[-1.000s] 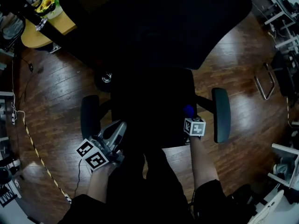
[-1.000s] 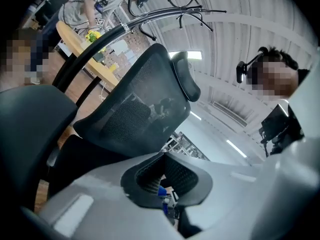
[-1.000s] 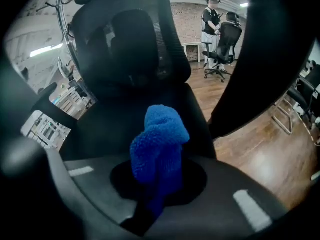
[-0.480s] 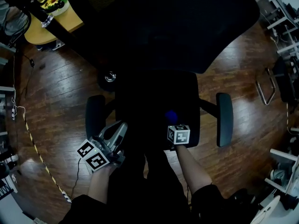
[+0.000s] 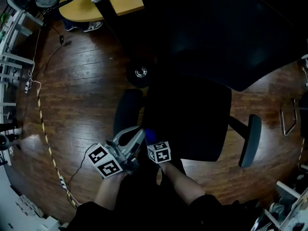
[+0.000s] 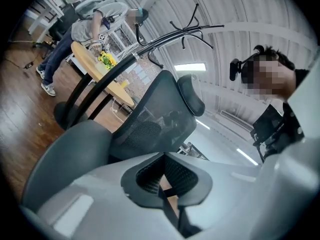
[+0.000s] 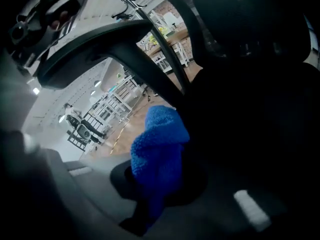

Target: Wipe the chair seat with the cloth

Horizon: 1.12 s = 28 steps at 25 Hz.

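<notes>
Your right gripper (image 5: 154, 142) has swept the cloth (image 5: 150, 134) from the seat's right front across to its left front corner. It now sits just beside your left gripper (image 5: 136, 134), low and left of centre in the head view. That left gripper has kept its place by the left armrest (image 5: 126, 110).

The right jaws are clamped on the blue cloth, which bunches between them and rises above the tips in the right gripper view. It sits at the corner of the black seat (image 5: 190, 117), though the dark makes the contact hard to judge.

The left jaws are narrow, tips drawn together with nothing between them. They point up past the armrest toward the chair back (image 6: 157, 116).

At the right of the head view the other armrest (image 5: 250, 139) stands well apart from both grippers. Around the chair is a wooden floor (image 5: 72, 90). At the upper left is a table (image 5: 122, 5), and the left gripper view shows a person (image 6: 92, 26) bending over it.
</notes>
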Motion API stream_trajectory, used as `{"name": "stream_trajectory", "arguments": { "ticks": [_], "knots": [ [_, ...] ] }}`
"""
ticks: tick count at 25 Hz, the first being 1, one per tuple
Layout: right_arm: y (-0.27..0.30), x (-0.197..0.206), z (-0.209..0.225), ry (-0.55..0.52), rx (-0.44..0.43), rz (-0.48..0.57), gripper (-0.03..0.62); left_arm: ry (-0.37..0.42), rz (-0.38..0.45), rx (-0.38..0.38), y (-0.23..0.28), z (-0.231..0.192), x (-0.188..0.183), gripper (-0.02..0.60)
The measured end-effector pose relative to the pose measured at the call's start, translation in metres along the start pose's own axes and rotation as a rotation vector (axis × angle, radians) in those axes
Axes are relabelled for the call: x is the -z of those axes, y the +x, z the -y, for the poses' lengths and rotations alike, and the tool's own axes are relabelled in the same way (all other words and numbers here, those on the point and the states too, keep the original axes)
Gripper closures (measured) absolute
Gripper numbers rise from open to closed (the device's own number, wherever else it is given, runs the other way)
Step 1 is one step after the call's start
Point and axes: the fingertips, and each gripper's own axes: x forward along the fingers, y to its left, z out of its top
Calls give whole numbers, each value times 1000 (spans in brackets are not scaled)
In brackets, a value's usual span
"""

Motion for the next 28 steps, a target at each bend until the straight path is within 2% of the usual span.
{"name": "stream_trajectory", "arguments": {
  "ticks": [5, 8, 15, 21, 25, 28],
  "knots": [
    [-1, 5, 2, -64, -32, 7, 559, -2, 9, -11, -11, -3, 1, 591],
    [-15, 15, 22, -74, -5, 4, 560, 3, -3, -4, -4, -2, 3, 591],
    [-76, 44, 113, 61, 172, 39, 559, 26, -58, 54, 24, 7, 14, 591],
    [-158, 45, 183, 170, 335, 85, 560, 20, -141, 99, 63, 15, 32, 591],
    [-208, 64, 244, 214, 461, 113, 559, 29, -185, 127, 88, 26, 42, 591],
    [-227, 70, 261, 222, 483, 124, 560, 35, -200, 137, 100, 32, 50, 591]
  ]
}}
